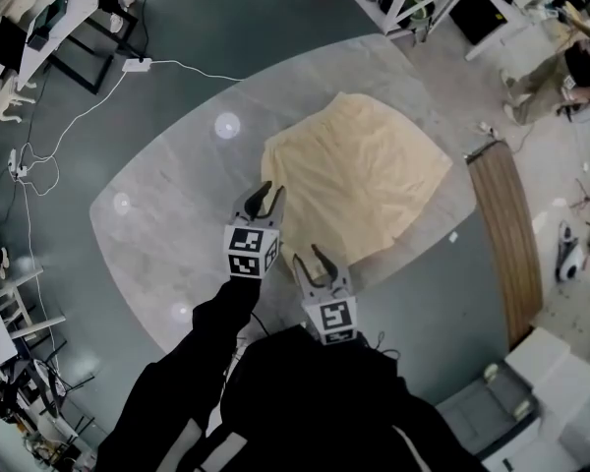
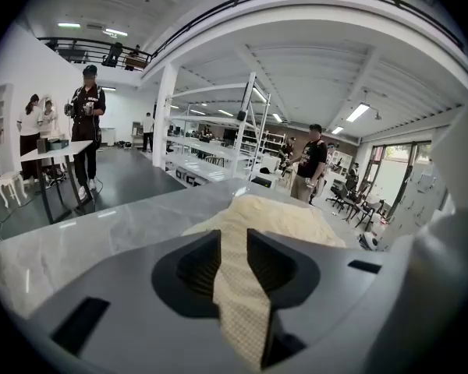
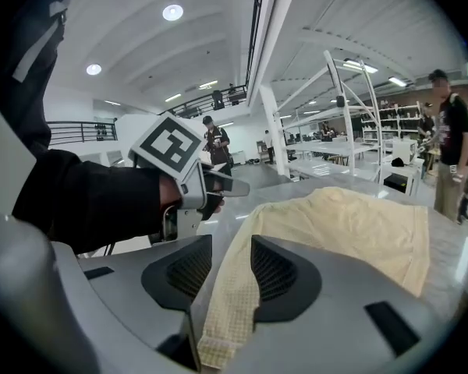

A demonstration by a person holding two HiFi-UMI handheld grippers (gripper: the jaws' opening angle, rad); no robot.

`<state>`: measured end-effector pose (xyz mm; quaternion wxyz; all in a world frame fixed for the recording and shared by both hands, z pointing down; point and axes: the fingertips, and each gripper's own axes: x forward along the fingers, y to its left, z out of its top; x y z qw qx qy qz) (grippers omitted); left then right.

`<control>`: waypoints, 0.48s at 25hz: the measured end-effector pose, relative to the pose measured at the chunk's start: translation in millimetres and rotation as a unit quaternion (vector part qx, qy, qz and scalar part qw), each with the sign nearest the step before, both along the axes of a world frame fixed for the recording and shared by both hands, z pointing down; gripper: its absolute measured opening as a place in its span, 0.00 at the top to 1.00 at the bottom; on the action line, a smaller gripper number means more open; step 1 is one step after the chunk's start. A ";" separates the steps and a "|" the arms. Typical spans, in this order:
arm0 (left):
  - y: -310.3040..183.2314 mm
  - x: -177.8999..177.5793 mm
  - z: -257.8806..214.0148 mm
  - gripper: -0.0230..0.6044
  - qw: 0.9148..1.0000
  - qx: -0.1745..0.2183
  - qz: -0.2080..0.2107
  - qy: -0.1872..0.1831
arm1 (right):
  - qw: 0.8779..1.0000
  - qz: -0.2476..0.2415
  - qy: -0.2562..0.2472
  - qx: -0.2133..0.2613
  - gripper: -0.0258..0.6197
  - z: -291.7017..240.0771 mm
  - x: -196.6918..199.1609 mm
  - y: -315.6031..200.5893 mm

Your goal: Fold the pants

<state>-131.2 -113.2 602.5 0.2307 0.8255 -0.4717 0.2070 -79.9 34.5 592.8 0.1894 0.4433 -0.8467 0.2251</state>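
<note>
While the pants lie on the table, the left gripper and right gripper jaws stand apart (a cloth edge lies between each pair).

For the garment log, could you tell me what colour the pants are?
The pants are pale yellow with a fine check; the left gripper view shows it best.

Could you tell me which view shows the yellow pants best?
The head view: the pants lie whole on the table. Both gripper views show only an edge between the jaws, the rest foreshortened.
</note>
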 end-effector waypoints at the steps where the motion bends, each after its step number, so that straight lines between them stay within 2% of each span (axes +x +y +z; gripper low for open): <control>1: -2.8 -1.1 7.1 0.83 1.000 -0.006 -0.001 -0.002 | 1.000 -0.006 0.007 -0.005 0.74 6.1 -3.2 2.1; 5: -15.9 -7.2 32.0 0.81 1.000 -0.029 -0.009 -0.004 | 0.998 -0.035 0.038 -0.022 0.70 28.3 -13.7 12.1; 12: -37.5 -14.7 68.9 0.78 0.997 -0.066 -0.024 -0.011 | 0.994 -0.050 0.071 -0.069 0.68 71.4 -15.6 33.4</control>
